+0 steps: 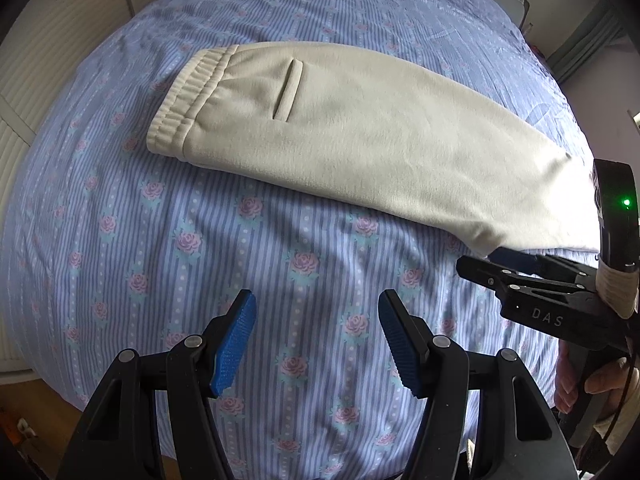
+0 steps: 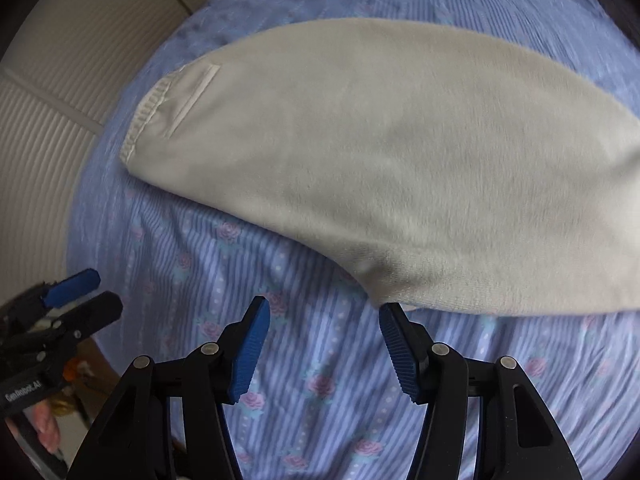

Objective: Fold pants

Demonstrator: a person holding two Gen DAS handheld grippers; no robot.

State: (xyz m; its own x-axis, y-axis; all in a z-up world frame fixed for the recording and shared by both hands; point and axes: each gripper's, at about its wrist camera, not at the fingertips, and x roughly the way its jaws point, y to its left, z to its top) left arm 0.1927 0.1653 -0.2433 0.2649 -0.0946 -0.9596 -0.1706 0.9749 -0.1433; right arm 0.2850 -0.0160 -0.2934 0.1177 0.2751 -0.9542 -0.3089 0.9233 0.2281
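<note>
We see cream pants [image 1: 360, 128] lying flat on the bed [image 1: 160, 240]. Left claw [image 1: 317, 344] and right claw [image 2: 324, 350] both gape apart, gripping nothing.

Pants [image 2: 400, 152] blurred, leg end cut off at right edge

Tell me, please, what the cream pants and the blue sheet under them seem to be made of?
The pants look like soft knit fleece or sweatshirt cotton: matte, slightly fuzzy surface, with a ribbed elastic waistband. The exact fibre cannot be told. The sheet looks like thin woven cotton or a blend: flat, matte, printed stripes and roses, with fine wrinkles.
</note>
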